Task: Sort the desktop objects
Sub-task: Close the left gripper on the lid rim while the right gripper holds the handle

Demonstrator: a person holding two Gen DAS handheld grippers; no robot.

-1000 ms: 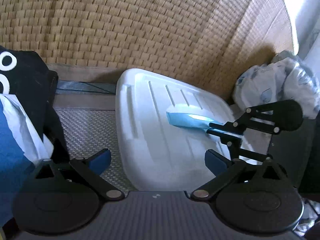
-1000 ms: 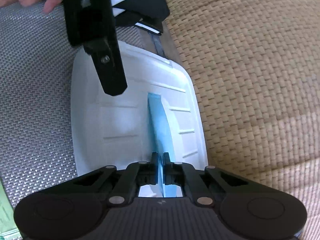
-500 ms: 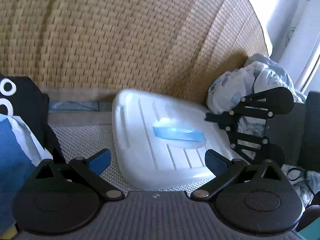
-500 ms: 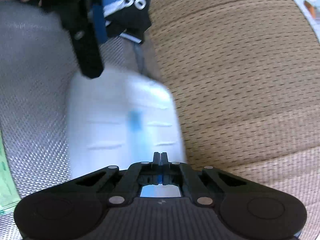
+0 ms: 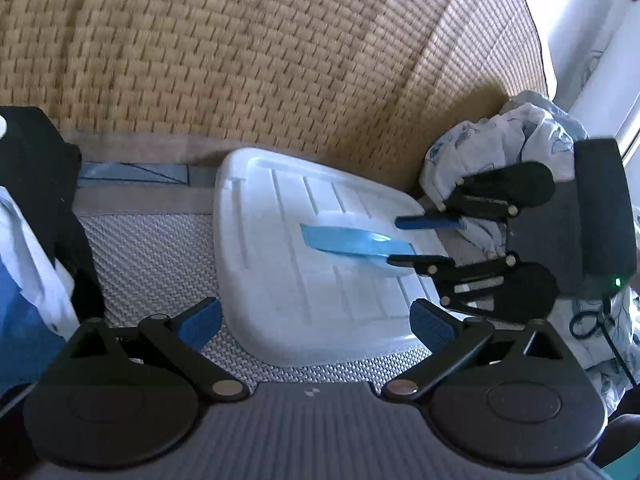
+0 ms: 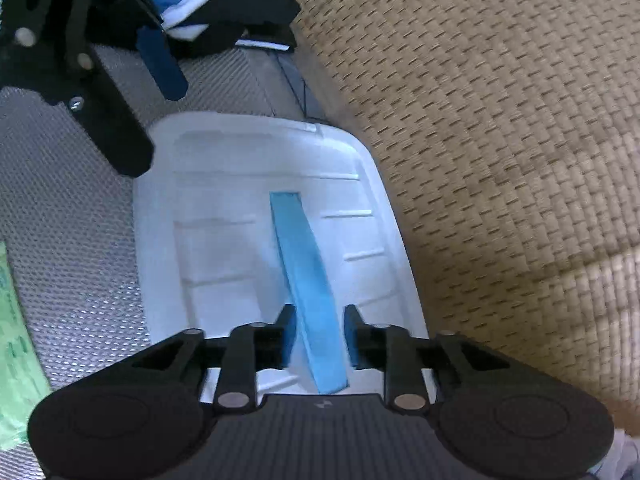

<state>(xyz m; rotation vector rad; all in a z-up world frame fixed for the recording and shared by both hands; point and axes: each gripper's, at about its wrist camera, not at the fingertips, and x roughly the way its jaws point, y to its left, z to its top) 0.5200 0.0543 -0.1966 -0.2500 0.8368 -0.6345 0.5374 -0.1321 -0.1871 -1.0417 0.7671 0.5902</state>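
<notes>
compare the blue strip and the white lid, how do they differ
The blue strip is narrow, thin and blue; the white lid is broad, ribbed and white. The strip lies on top of the lid; the lid rests on the grey mesh surface. The strip sits between the right gripper's opening jaws; the lid does not. Both lie flat.

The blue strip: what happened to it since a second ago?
The right gripper was pinching the blue strip; now its jaws are opening and the strip lies loose between them on the white lid. The lid stayed on the mat; the left gripper stayed open and empty.
</notes>
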